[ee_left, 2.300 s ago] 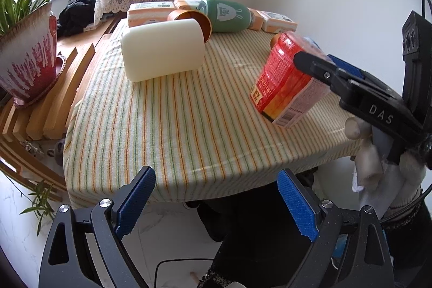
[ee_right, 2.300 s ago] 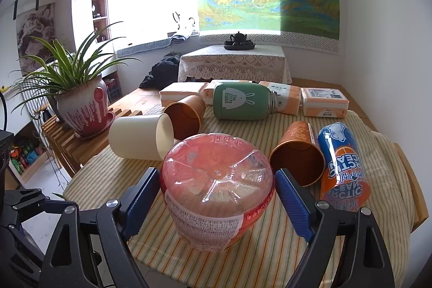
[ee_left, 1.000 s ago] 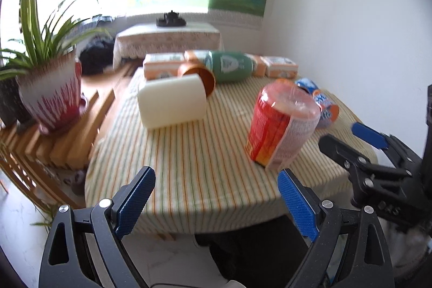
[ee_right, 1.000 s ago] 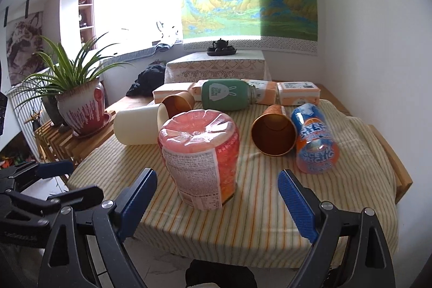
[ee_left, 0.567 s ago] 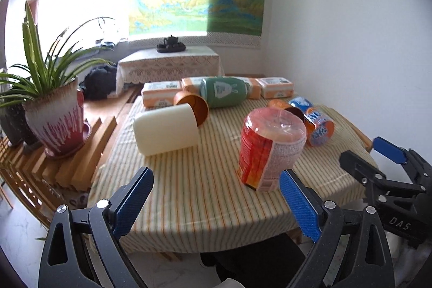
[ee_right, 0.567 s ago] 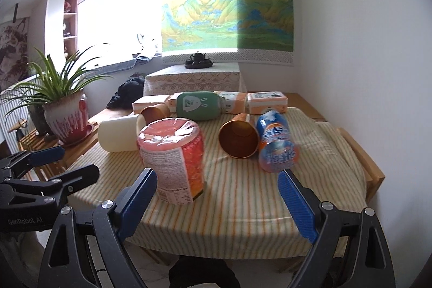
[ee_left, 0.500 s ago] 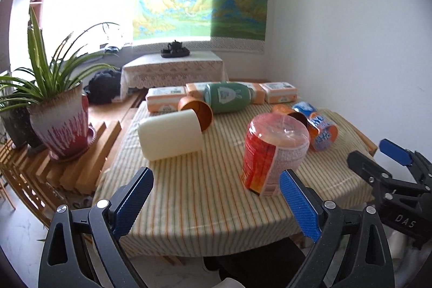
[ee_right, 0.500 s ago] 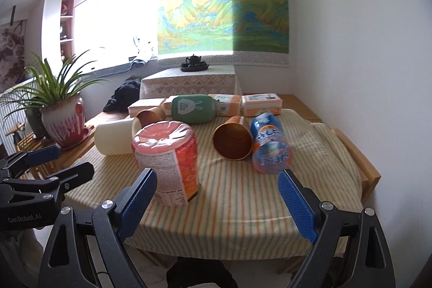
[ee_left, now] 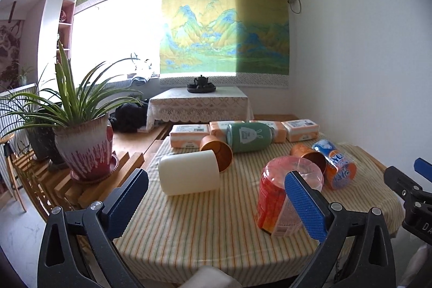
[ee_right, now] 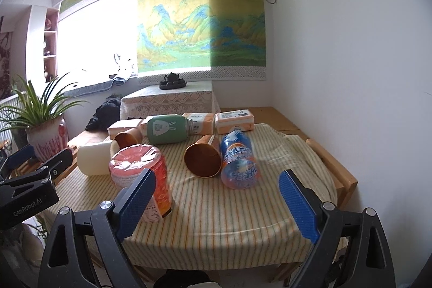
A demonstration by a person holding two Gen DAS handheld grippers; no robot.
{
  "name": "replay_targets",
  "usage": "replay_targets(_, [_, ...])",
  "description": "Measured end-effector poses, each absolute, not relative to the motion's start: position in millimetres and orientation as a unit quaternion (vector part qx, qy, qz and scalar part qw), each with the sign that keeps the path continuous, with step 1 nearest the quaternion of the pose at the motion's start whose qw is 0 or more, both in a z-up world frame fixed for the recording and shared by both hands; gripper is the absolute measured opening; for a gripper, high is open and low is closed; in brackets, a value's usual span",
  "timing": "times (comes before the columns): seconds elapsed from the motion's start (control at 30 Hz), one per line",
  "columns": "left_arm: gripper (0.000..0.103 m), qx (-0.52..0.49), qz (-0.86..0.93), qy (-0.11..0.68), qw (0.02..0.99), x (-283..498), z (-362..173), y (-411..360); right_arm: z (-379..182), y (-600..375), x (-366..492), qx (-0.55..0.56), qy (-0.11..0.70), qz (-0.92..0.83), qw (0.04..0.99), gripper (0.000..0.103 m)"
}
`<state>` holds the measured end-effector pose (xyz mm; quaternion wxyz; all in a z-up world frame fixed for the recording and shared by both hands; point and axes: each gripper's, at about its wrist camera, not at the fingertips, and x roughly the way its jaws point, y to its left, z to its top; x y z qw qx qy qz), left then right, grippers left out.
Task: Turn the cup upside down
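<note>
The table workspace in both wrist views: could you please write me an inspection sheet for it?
Surface: table with striped cloth, rumpled at the right edge.
Job's things: red instant-noodle cup stands on the cloth, its wider film-wrapped end on top, apart from both grippers.
Clutter: cream cup on its side; two orange cups on their sides; green bottle and orange soda bottle lying down; tissue packs at the back.
Grippers: left hand-held gripper open, empty; right hand-held gripper open, empty.
Cables: cord below the air conditioner.
Surroundings: potted plant, wooden rack, teapot on a lace-covered stand, landscape hanging.
</note>
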<state>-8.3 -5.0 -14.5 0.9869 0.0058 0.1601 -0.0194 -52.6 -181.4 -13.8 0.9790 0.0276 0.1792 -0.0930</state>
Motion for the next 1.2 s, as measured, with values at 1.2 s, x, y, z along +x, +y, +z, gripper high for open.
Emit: replay_targets(1.2, [0.102,0.016,-0.021,0.167,0.986,-7,-20,-12,-19,-189,-54,0.047,0.165,-0.104,0.980,0.099])
